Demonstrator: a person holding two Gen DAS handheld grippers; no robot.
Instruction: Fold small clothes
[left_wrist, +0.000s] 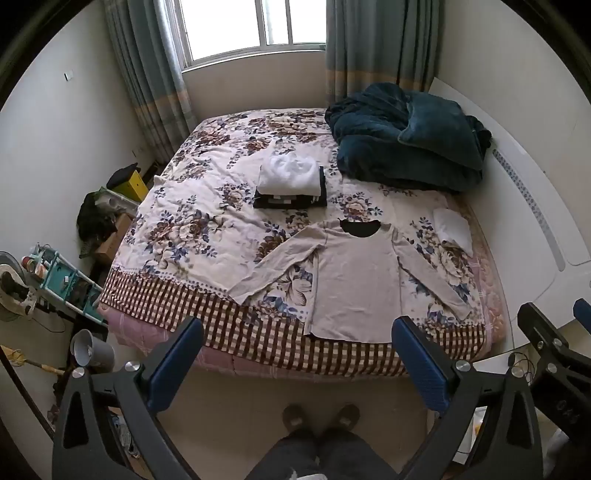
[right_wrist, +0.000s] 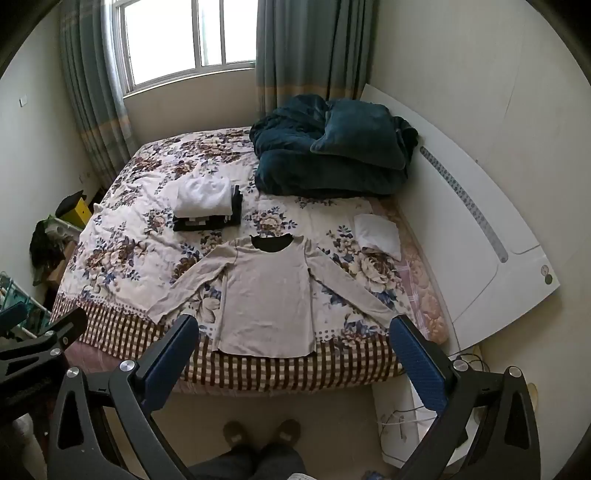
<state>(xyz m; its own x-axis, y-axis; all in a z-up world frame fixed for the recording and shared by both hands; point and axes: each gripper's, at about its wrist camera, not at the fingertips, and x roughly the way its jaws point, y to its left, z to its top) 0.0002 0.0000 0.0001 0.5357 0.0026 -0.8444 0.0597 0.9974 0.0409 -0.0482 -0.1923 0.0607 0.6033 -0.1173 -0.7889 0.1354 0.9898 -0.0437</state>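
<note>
A beige long-sleeved shirt (left_wrist: 354, 280) lies spread flat near the front edge of the bed, sleeves angled outward, neck toward the window; it also shows in the right wrist view (right_wrist: 267, 295). Behind it stands a stack of folded clothes (left_wrist: 290, 182), white on top of dark, also in the right wrist view (right_wrist: 207, 205). My left gripper (left_wrist: 297, 363) is open and empty, held above the floor in front of the bed. My right gripper (right_wrist: 293, 363) is open and empty, also short of the bed edge; it shows at the right of the left wrist view (left_wrist: 550, 332).
A floral bedspread (left_wrist: 207, 221) covers the bed. A dark teal blanket heap (left_wrist: 406, 136) sits at the back right. A small white folded cloth (left_wrist: 452, 229) lies right of the shirt. A white headboard (right_wrist: 480, 229) runs along the right. Clutter and a rack (left_wrist: 59, 280) stand left.
</note>
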